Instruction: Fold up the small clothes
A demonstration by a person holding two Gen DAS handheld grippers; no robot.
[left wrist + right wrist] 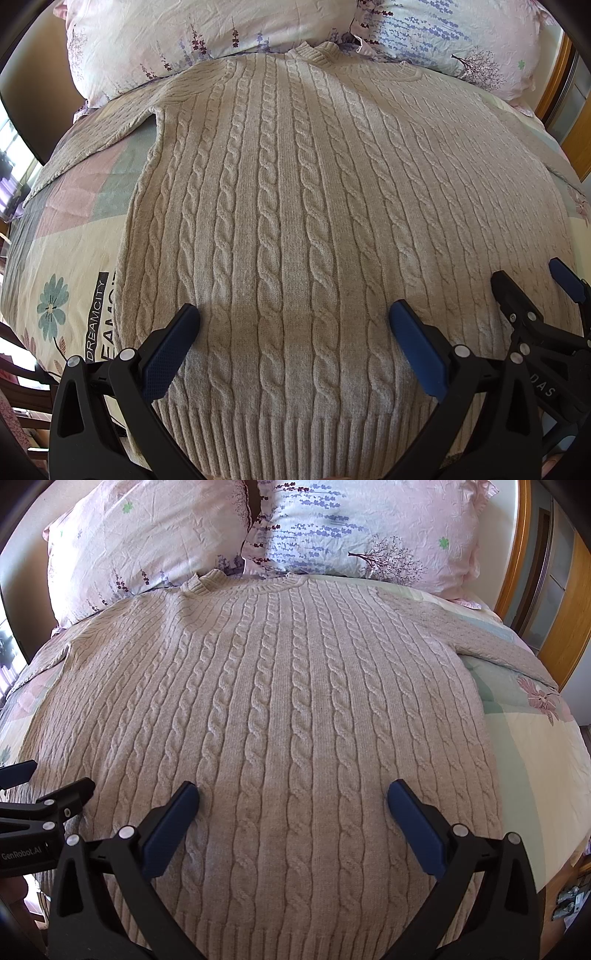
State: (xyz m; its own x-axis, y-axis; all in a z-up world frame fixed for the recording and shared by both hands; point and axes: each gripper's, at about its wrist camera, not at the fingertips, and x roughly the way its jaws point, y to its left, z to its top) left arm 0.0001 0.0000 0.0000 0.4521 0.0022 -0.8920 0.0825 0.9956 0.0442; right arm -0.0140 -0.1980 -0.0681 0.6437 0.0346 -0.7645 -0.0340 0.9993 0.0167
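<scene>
Jaws wide above sweater (295, 221), pillows (207, 40) beyond

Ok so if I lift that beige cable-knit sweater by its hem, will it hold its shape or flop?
The beige cable-knit sweater would likely flop: it lies limp and flat on the patchwork quilt, sleeves draped outward. The thick knit suggests some weight, so it probably sags between the open left claw and open right claw.

You see a beige cable-knit sweater (295, 221) on a pastel patchwork quilt (74, 236), with pink floral pillows (147, 542).
</scene>
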